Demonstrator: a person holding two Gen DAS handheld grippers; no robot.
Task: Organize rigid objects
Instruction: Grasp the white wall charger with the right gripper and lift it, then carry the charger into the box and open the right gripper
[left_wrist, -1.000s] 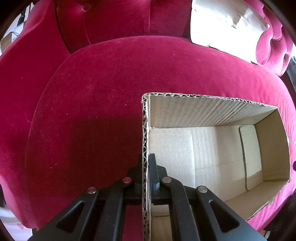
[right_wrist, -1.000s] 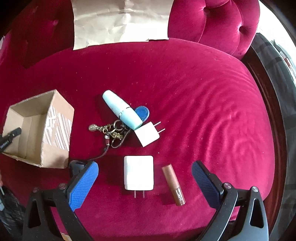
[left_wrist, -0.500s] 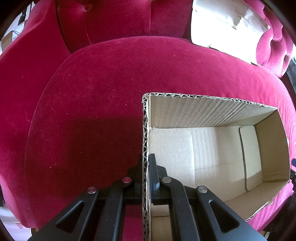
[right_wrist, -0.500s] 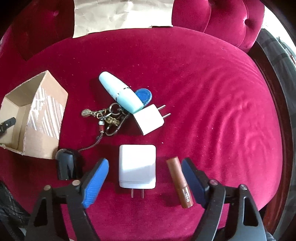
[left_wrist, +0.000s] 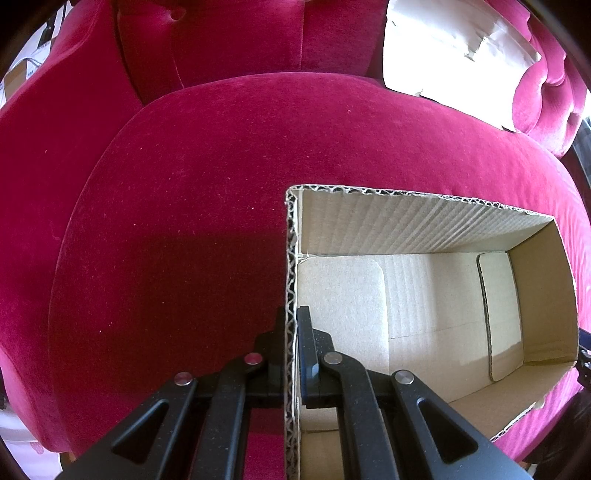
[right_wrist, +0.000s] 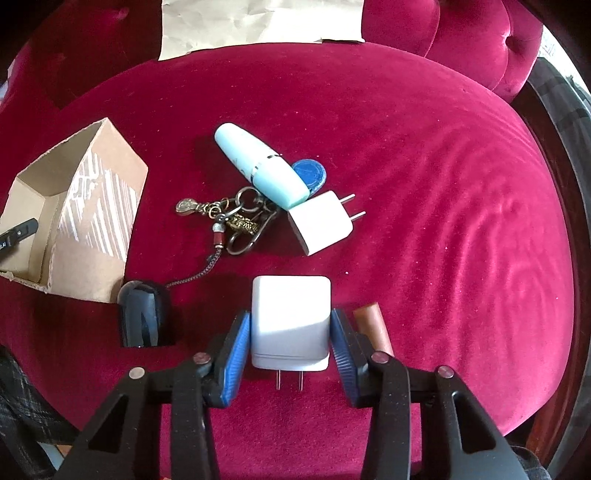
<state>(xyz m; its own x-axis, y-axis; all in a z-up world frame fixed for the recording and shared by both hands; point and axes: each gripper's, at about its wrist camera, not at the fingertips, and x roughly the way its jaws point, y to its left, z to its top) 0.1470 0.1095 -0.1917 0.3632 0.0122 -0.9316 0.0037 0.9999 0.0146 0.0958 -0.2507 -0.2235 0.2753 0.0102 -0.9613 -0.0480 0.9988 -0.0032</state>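
My right gripper (right_wrist: 290, 326) points down at a large white charger (right_wrist: 290, 314) lying on the red velvet seat (right_wrist: 424, 166). Its jaws are closing, and the blue pads (right_wrist: 236, 347) touch the charger's two sides. A brown lipstick tube (right_wrist: 373, 325) lies just right of the right finger. Behind are a small white charger (right_wrist: 319, 225), a pale blue tube (right_wrist: 258, 168), a blue tag (right_wrist: 308, 173) and a keyring (right_wrist: 236, 218). My left gripper (left_wrist: 291, 314) is shut on the left wall of an open, empty cardboard box (left_wrist: 424, 229), seen also in the right wrist view (right_wrist: 92, 206).
A black fob (right_wrist: 142, 314) on a chain lies left of my right gripper, in front of the box. A crumpled paper sheet (right_wrist: 258, 22) leans on the tufted backrest (right_wrist: 469, 33). The seat's front edge and a dark frame (right_wrist: 561, 122) bound the right side.
My right gripper came down over the large white charger and its jaws narrowed from wide open until the pads reached the charger's sides. The left gripper and box stayed still.
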